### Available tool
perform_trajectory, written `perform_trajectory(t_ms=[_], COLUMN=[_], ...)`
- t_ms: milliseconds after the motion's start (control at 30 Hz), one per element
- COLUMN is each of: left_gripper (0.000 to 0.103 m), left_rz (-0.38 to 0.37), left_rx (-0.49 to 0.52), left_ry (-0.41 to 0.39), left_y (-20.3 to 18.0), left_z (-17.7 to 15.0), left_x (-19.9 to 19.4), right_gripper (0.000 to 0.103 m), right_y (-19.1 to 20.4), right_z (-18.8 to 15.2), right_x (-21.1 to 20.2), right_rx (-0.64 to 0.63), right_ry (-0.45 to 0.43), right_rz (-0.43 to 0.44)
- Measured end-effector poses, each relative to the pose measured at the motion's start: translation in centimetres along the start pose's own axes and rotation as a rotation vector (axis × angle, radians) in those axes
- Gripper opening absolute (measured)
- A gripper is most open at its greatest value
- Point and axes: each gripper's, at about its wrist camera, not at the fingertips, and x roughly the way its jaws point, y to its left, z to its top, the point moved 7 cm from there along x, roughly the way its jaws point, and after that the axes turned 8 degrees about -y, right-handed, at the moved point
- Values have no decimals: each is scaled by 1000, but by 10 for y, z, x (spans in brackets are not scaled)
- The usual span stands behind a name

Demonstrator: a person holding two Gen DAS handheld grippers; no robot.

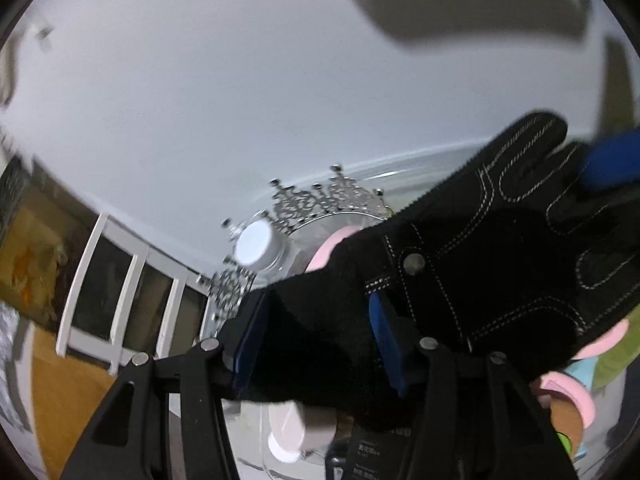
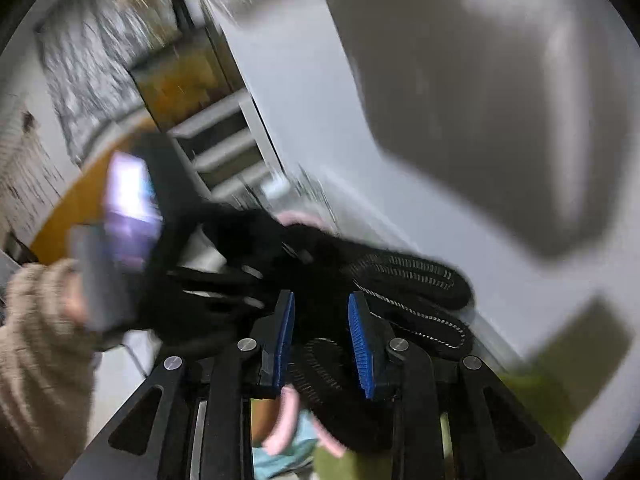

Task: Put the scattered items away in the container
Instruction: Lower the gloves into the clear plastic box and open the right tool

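Observation:
A black glove with white stitching [image 1: 472, 264] hangs between both grippers above a clear container [image 1: 404, 168]. My left gripper [image 1: 320, 340] is shut on the glove's cuff. My right gripper [image 2: 322, 340] is shut on the glove's finger end [image 2: 400, 292]; its blue pad also shows in the left wrist view [image 1: 612, 160]. Inside the container lie a silver tiara [image 1: 316, 200], a white-capped jar [image 1: 256, 246], pink rings [image 1: 568, 396] and a white tube [image 1: 296, 428].
The white table [image 1: 200, 100] spreads around the container. A white chair back [image 1: 120, 292] stands beyond its edge over a wooden floor. Green and light blue items [image 2: 352, 464] lie low in the container. The right wrist view is motion-blurred.

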Motion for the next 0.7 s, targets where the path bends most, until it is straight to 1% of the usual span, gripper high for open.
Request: perform_trajectory(t_ms=[67,200,333,400,467,567,633,700], left_gripper=[52,53,53,52,52,52,52,52], left_rz=[-2,-15,-18,-16,3,14,27,51], left_rx=[-45,-105,-120,-120,-119,-169,-208,-233], left_ry=[-33,-72,-52,-29,-20,-12,-8,-12], left_y=[4,5,-7,-17,-22,-11,-4,-6], left_z=[-5,-19,-45,-55,-66,-76,-84,-87], left_x=[-18,-56,-85,-91,-92,-85,-82,-86], right_gripper=[28,28,28,27,27,27,27,27], right_y=[-8,-11,-13,-15,-15,-11,2,16], right_z=[-10,-20,-20,-20,-19,-16,-9,-3], right_x=[23,46,54,57,57,42,28,14], right_rx=[7,6,49,57,57,32,-12,-52], right_ry=[79,136,173,186,195,163,94,27], right_rz=[-18,-35,-21,-10,-3,-34,-22,-1])
